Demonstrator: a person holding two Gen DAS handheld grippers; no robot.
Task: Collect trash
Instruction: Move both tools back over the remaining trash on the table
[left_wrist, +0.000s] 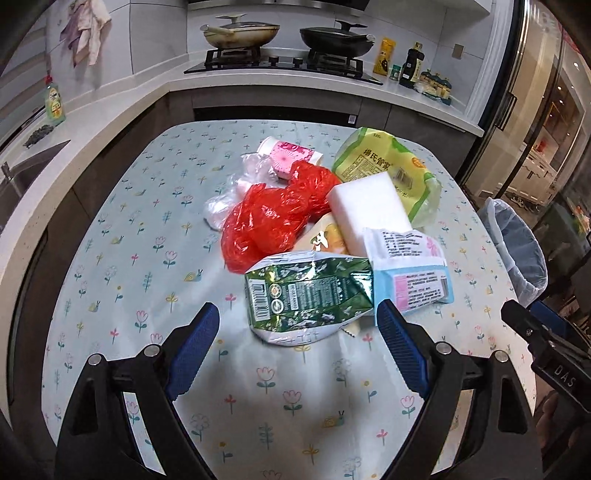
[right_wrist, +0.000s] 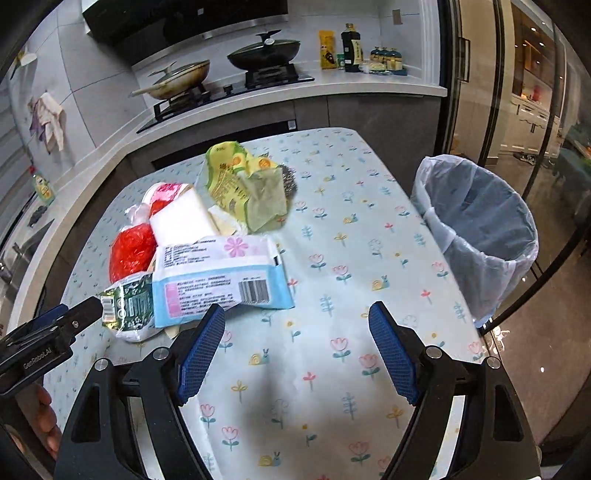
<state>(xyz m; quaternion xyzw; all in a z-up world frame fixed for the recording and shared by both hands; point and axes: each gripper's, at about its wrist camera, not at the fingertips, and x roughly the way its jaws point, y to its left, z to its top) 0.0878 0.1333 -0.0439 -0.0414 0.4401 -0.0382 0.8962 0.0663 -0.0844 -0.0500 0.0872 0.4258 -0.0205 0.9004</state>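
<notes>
Both claws we carry gape wide and grip nothing: our left claw hangs over the green packet, the near end of it between the blue pads but untouched, and our right claw hangs above bare tablecloth. We see the trash piled mid-table: green packet nearest us, a blue-and-white wrapper overlapping it, behind them a red bag, a white block and a yellow-green pouch. Off the table's right edge stands the lined bin.

The right tool hangs empty, jaws apart, between the blue wrapper and the lined bin.
</notes>
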